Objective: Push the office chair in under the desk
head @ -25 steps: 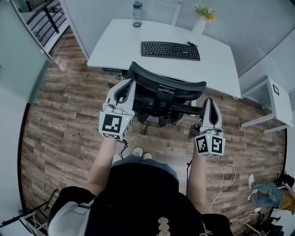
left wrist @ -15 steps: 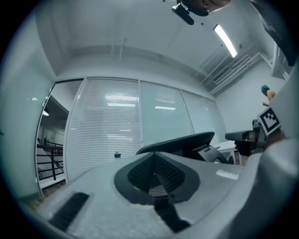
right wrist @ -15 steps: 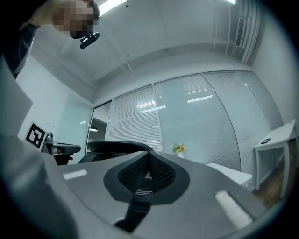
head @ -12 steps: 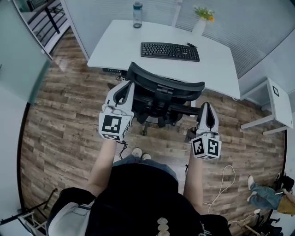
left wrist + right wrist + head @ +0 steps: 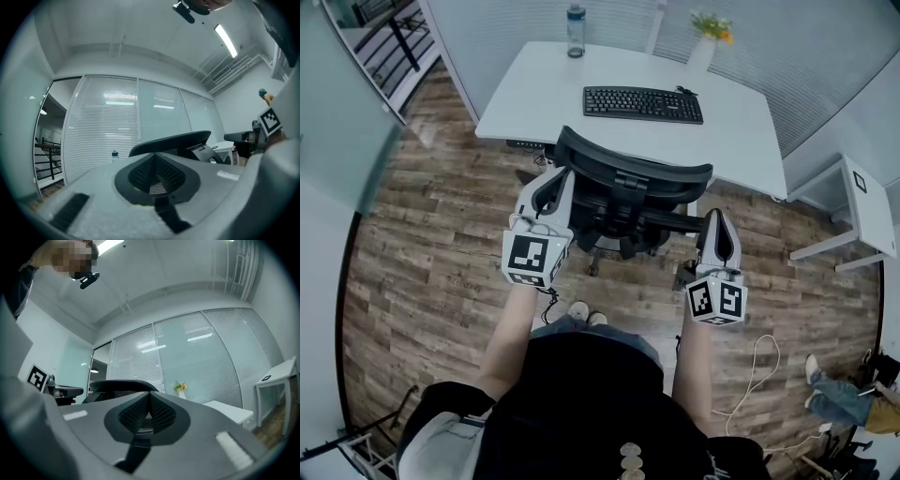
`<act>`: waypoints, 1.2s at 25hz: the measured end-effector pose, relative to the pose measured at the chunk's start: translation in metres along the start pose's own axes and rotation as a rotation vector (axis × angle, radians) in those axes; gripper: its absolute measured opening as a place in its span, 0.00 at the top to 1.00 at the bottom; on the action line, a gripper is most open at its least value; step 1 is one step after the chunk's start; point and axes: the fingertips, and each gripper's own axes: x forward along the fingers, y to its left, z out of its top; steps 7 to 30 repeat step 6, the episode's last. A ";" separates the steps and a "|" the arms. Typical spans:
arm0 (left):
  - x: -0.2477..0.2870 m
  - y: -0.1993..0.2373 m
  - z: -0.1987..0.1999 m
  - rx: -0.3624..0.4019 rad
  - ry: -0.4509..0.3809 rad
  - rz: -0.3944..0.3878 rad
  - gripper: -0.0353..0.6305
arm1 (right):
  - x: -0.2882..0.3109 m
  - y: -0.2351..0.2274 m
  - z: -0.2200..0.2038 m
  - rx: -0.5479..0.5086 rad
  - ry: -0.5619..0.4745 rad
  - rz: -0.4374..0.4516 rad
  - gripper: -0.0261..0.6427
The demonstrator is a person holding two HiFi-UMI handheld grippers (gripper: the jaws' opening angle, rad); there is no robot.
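The person's 2 forearms (image 5: 512, 330) reach toward the office chair (image 5: 628, 192), each ending in tongs. The left tongs (image 5: 560, 180) sit at the left edge of the chair's backrest, jaws pressed together with nothing between them. The right tongs (image 5: 716, 217) are at the chair's right side by its armrest, also closed and empty. Whether either touches the chair is unclear. The chair stands on the wood floor (image 5: 422, 244), back toward the person, right at the near edge of the white desk (image 5: 741, 127). Beyond the chair, a black keyboard (image 5: 643, 103) lies on the desk. Farther beyond stand a bottle (image 5: 575, 30), left of the chair, and a vase of flowers (image 5: 705, 44), to its right.
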 end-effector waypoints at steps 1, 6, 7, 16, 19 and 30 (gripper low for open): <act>0.000 -0.001 0.000 -0.001 -0.001 -0.004 0.94 | -0.001 0.000 0.000 0.000 0.000 0.000 0.95; -0.002 -0.005 0.000 -0.004 0.000 -0.011 0.94 | -0.004 0.000 0.000 0.004 0.000 0.000 0.95; -0.002 -0.005 0.000 -0.004 0.000 -0.011 0.94 | -0.004 0.000 0.000 0.004 0.000 0.000 0.95; -0.002 -0.005 0.000 -0.004 0.000 -0.011 0.94 | -0.004 0.000 0.000 0.004 0.000 0.000 0.95; -0.002 -0.005 0.000 -0.004 0.000 -0.011 0.94 | -0.004 0.000 0.000 0.004 0.000 0.000 0.95; -0.002 -0.005 0.000 -0.004 0.000 -0.011 0.94 | -0.004 0.000 0.000 0.004 0.000 0.000 0.95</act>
